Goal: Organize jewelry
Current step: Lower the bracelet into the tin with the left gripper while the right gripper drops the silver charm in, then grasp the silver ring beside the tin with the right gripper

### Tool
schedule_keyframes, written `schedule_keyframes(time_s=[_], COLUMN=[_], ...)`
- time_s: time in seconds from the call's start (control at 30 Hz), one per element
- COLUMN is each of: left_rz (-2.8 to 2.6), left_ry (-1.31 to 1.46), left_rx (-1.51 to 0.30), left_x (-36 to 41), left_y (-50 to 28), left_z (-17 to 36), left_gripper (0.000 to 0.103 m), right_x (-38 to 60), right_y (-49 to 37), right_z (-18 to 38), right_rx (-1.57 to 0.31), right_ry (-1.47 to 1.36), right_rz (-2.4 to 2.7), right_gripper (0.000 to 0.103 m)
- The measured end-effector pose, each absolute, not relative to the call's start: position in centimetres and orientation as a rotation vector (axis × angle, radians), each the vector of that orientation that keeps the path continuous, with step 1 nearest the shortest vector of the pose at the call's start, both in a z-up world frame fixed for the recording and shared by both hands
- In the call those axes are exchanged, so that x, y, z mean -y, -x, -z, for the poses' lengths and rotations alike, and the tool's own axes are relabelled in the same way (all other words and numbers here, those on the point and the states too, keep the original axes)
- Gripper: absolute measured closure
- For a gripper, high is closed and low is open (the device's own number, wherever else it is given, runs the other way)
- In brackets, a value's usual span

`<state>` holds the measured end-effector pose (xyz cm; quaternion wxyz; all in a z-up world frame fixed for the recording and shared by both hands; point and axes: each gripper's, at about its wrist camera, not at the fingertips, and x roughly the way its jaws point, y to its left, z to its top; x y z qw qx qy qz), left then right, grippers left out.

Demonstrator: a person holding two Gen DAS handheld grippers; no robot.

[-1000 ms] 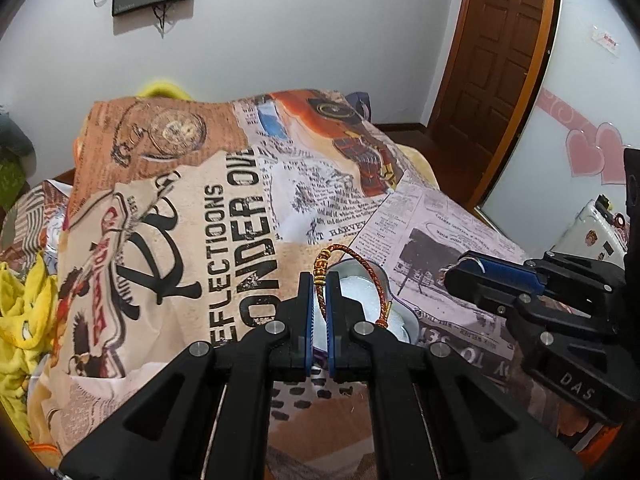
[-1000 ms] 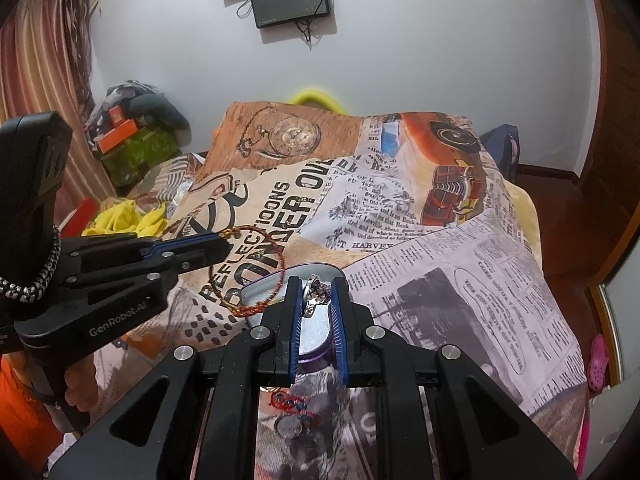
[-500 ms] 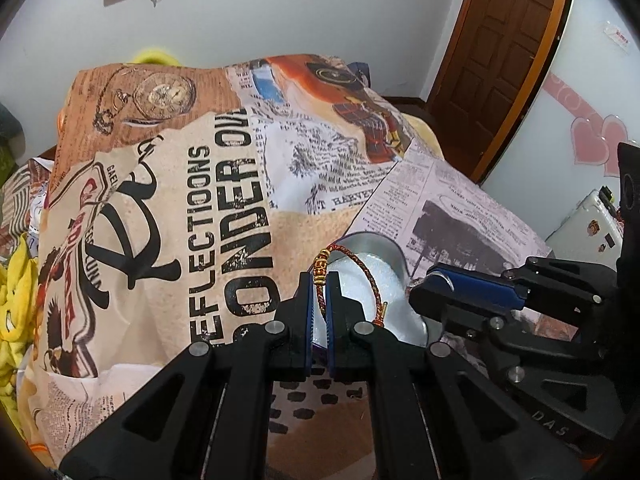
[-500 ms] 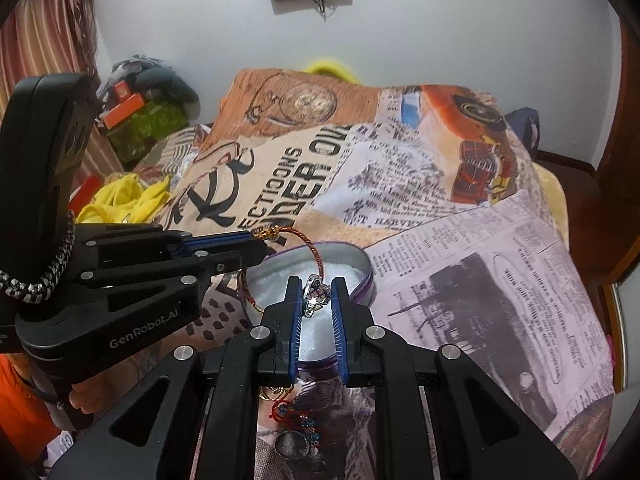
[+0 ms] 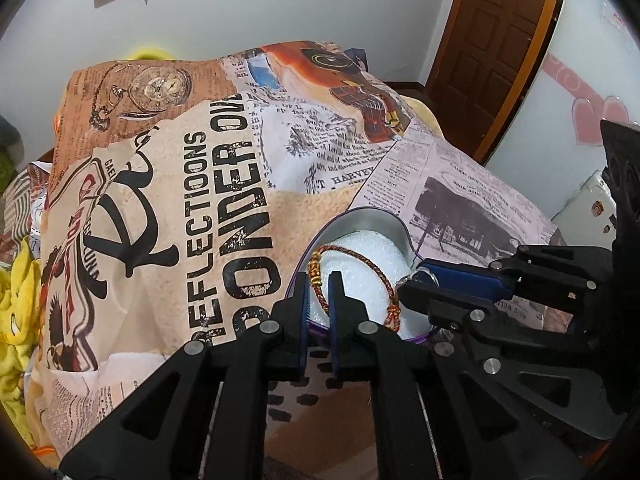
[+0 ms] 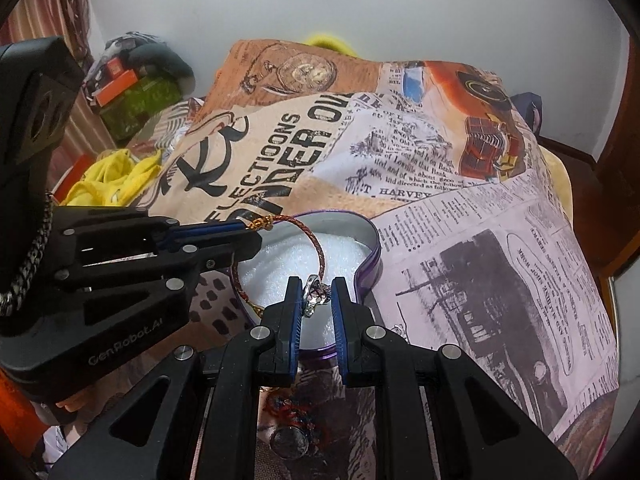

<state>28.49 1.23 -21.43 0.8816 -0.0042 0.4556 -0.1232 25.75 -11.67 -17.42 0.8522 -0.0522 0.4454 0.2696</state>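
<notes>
A heart-shaped purple tin (image 5: 372, 213) lined with white foam lies on the printed bedspread. My left gripper (image 5: 319, 280) hangs over its near left edge. Its jaws are opening slightly, and a red braided bracelet (image 5: 360, 257) with gold beads is still pinched between them, its loop arching over the foam. In the right wrist view the left gripper (image 6: 256, 232) comes in from the left, with the bracelet (image 6: 317, 240) dangling into the tin (image 6: 374, 240). My right gripper (image 6: 316, 286) is shut on a small silver ring (image 6: 314, 300) just above the foam. The right gripper (image 5: 412, 280) enters the left wrist view from the right.
The bedspread (image 5: 224, 184) covers the bed. A red beaded piece (image 6: 294, 410) and a round silver item (image 6: 288, 444) lie under my right gripper. Yellow cloth (image 6: 108, 184) sits at the left. A wooden door (image 5: 500, 40) stands at the far right.
Both grippers have sunk toward the tin, which now looks larger and closer. The bracelet's loop now hangs over the foam. The left jaws stand a touch wider.
</notes>
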Motion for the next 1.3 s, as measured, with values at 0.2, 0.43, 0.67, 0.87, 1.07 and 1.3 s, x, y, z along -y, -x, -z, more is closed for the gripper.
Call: schedule_keyframes(time_s=[0.2,0.43,0.67,0.87,1.07,1.3], left_rz=[0.264,0.269,0.323,0.398,0.464,0.475], left_ry=[-0.003,0.013,0.029,0.012,-0.02,-0.03], left_rx=[-0.94,-0.885,-0.864,-0.867,-0.883,-0.909], left_x=[-1.6,-3.0,-3.4,-2.6,-1.4,-1.5], left_y=[-27.7,-25.5,-23.1,-21.1,-20.0,-19.6], left_z=[20.9,19.1,18.7,19.0,19.7,20.5], left_gripper=[0.092,0.081,0.078,0.078,0.078,0.077], right_x=[11.9,12.4,13.0,13.5,13.6,14.1], right_y=[-25.7,-24.5,-22.4,-20.4,-18.9,-18.1], right_z=[16.9,15.1,13.8,13.3,13.7,15.4], right_rx=[-0.962,-0.949,-0.947,-0.961,-0.975,-1.022], right_ry=[0.098,0.09,0.101,0.109,0.122,0.108], right_rz=[-0.545,-0.497,-0.399,-0.314,-0.265,-0.249], right_gripper=[0.088,0.087,0.077,0.076,0.076,0.076])
